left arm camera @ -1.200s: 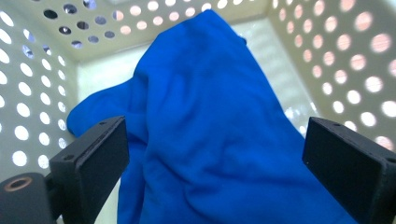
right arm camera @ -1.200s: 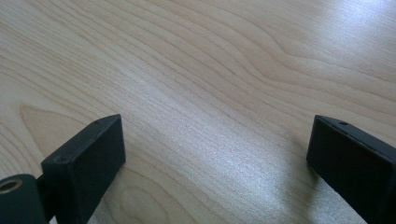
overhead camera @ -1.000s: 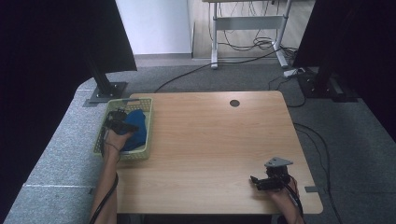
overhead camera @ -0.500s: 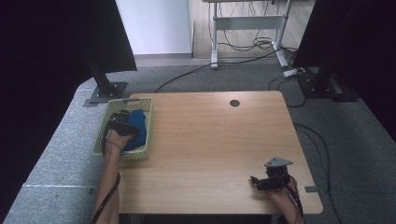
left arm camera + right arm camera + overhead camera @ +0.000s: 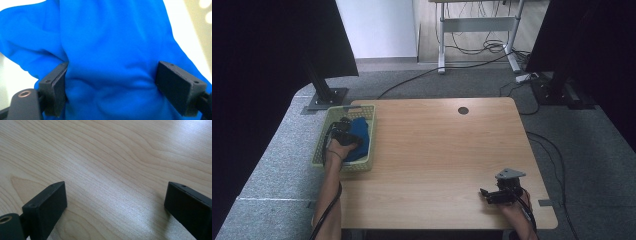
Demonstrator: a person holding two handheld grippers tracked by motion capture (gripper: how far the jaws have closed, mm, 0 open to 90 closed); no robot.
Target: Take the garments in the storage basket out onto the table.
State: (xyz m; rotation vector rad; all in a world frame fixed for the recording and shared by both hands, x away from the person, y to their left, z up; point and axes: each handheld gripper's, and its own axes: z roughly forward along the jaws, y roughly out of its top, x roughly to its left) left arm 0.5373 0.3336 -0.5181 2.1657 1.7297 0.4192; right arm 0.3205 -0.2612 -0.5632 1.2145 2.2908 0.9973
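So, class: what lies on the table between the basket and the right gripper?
Nothing: in the high view, bare wooden table stretches from the basket to the right gripper.

The left tool (image 5: 343, 131), down in the green basket (image 5: 323, 145), has just been closing its jaws on the blue cloth (image 5: 110, 60); a fold bulges between them, and both pads seem to press into it.

One blue cloth (image 5: 360, 136); one woven basket (image 5: 343, 166); one wooden table (image 5: 432, 150); two handheld grippers; two black stands
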